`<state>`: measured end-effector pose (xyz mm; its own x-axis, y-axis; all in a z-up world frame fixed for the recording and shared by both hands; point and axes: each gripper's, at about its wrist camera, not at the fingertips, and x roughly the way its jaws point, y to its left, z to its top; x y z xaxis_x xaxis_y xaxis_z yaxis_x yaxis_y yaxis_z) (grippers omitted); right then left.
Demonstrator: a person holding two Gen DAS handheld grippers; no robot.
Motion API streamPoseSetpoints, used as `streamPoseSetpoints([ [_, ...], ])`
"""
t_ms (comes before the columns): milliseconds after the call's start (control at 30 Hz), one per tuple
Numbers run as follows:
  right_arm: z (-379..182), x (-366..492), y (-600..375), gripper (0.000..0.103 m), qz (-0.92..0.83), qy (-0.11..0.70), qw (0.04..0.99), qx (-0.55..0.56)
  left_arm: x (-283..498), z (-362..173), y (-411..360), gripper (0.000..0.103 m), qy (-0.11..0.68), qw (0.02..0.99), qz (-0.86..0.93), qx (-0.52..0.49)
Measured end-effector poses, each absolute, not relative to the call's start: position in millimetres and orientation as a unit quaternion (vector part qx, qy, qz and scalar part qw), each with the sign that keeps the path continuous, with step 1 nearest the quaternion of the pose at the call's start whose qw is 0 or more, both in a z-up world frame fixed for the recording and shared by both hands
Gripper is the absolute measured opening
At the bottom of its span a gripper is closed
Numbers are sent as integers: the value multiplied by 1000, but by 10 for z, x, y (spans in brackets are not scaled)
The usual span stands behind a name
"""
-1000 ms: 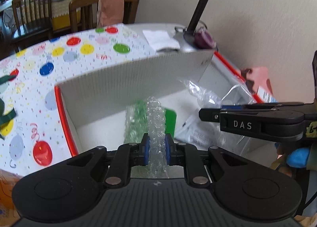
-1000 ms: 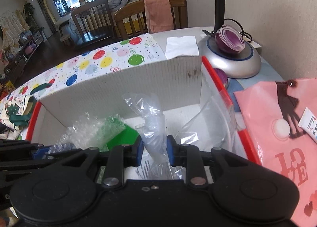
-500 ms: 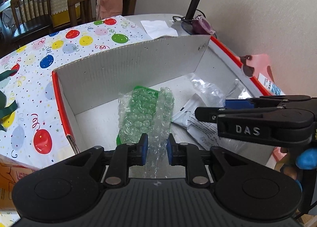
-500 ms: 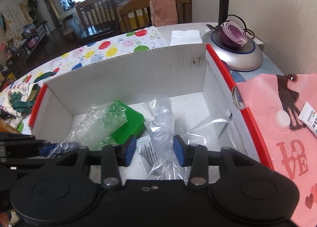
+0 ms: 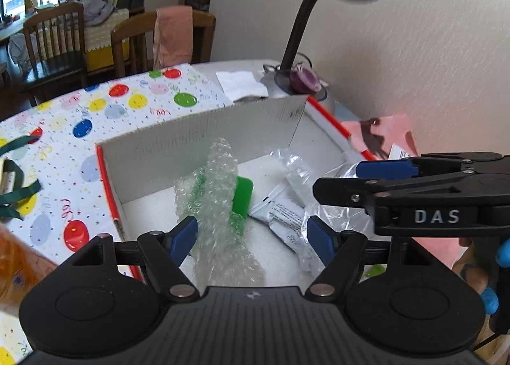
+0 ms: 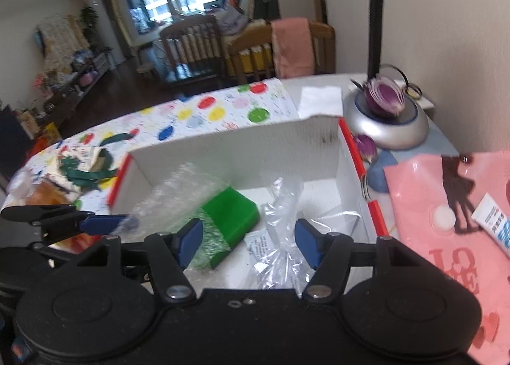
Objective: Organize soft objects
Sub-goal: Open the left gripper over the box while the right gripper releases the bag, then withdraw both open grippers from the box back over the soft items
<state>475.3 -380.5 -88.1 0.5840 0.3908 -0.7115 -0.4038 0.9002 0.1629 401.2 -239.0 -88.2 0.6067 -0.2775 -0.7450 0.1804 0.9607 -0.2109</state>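
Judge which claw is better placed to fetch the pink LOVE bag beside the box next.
Right, probably. Both claws are open over the box. The pink bag lies just right of the right claw, while the left claw sits further left, over the bubble wrap.

The box (image 5: 197, 139) sits on the table (image 6: 322, 81), with the lamp base (image 6: 387, 129) behind its right corner. In the box, the bubble wrap (image 5: 220, 193) stands at left over the block (image 6: 231, 215); the plastic bag (image 6: 280, 202) lies to the right. A sheet (image 6: 440, 205) lies right of the box. Chairs (image 5: 54, 37) stand behind the table.
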Motion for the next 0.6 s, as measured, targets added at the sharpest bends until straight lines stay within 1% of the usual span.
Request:
streamPoseSetpoints([
  [200,-654,4509,-3811,67,254,370,894,-7,3737,-665,-2359,75,398,908,-120,-53],
  [333,-526,4350,-3797,68,266,357,895,5,3553,-527,-2294,75,380,916,-115,-52],
  [433,-431,4208,-3750,74,273,343,899,10,3401,-407,-2193,75,366,921,-117,-58],
  [600,-316,3965,-3563,76,285,326,901,14,3115,-224,-1944,75,343,931,-112,-59],
])
